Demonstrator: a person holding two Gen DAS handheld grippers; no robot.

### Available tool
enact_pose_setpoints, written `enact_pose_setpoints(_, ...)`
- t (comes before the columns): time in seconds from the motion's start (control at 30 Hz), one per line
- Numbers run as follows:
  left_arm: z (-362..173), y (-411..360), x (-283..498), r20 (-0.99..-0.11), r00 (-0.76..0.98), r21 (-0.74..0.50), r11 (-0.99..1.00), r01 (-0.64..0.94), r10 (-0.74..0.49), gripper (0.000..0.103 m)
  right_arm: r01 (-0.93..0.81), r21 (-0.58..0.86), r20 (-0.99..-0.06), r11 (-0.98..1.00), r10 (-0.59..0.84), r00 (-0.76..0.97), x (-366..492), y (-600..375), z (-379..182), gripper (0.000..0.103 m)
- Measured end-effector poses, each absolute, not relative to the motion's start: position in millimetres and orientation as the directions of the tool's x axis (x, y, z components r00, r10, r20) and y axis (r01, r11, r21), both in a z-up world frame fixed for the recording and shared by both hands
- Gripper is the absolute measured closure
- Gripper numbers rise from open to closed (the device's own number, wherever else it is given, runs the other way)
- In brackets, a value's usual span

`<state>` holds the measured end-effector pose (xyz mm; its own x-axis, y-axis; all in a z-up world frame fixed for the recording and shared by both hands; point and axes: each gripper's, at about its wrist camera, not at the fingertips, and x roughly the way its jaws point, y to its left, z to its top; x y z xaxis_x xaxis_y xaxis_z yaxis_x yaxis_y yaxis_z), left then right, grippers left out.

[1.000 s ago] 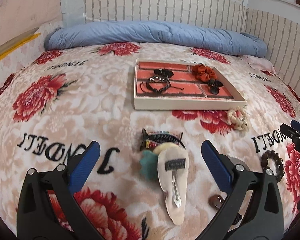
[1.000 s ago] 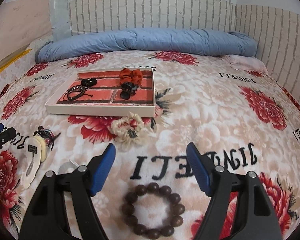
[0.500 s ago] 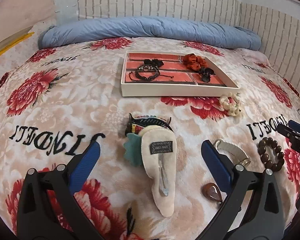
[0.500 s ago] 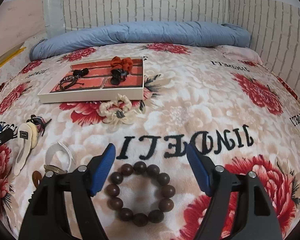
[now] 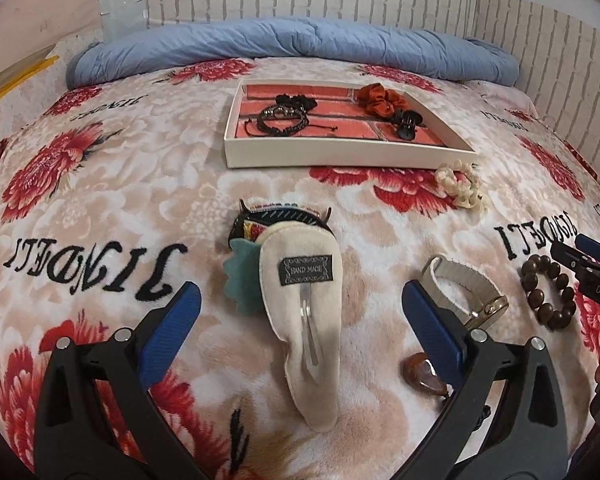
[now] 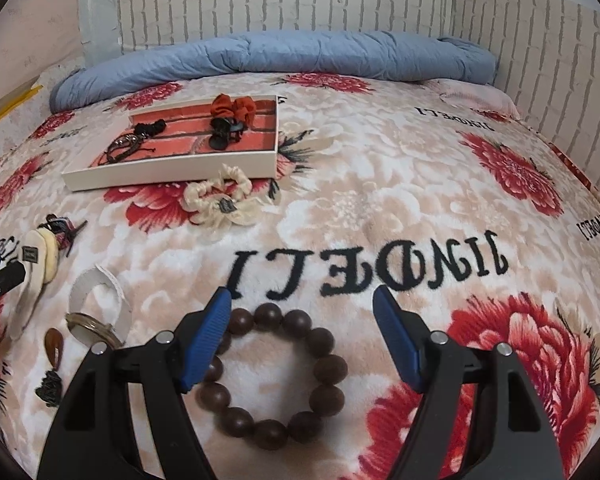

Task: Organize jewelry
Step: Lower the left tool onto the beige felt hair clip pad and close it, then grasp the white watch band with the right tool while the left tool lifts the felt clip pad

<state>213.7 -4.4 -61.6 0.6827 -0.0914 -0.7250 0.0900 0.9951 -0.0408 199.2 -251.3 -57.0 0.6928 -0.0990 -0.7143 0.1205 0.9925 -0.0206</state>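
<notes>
A white tray (image 5: 340, 156) with a red brick-print lining holds a black cord bracelet (image 5: 280, 120), a black hair tie, an orange scrunchie (image 5: 380, 98) and a black claw clip. My left gripper (image 5: 300, 304) is open, its fingers on either side of a cream felt hair clip (image 5: 304, 312) that lies on a teal piece and a multicoloured clip (image 5: 276, 216). My right gripper (image 6: 304, 308) is open and low over a brown bead bracelet (image 6: 276, 376), with its left finger over the bracelet's left side. The tray also shows in the right wrist view (image 6: 172, 170).
A cream scrunchie (image 6: 220, 200) lies just in front of the tray. A white watch band (image 5: 464, 288) and an amber pendant (image 5: 424, 372) lie between the grippers. A rolled blue quilt (image 5: 292, 46) and brick-pattern walls bound the floral bed blanket.
Both grippers moved forward and lower. The felt hair clip now lies between my left fingers, and the bead bracelet now lies under my right fingers. No object moved.
</notes>
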Motion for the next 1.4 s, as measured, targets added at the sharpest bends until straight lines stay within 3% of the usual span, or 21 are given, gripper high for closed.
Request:
enact_pose_setpoints(0.63, -77.3, -4.0, 220.3, -0.754, 0.648, -0.055, 0.994, 0.095, -0.103, 0.014, 0.127, 0.017, -0.723, 0.992, -0.076, 0.687, 197.5, -251.8, -62.7, 0.031)
enact_pose_setpoints(0.93, -85.7, -5.2, 225.8, -0.778, 0.617, -0.067, 0.993, 0.101, -0.115, 0.031, 0.024, 0.054, -0.721, 0.998, 0.023, 0.692, 213.6, -207.5, -55.8, 0.031)
enact_pose_setpoints(1.1, -93.9, -3.9, 231.1, -0.804, 0.587, -0.058, 0.995, 0.083, -0.096, 0.049, -0.022, 0.06, -0.733, 0.998, 0.059, 0.678, 223.2, -180.7, -59.9, 0.031)
enact_pose_setpoints(1.4, -91.1, 1.5, 226.7, -0.806, 0.587, -0.042, 0.996, 0.076, -0.079, 0.066, -0.072, 0.036, -0.766, 0.997, 0.074, 0.638, 235.2, -151.5, -69.8, 0.032)
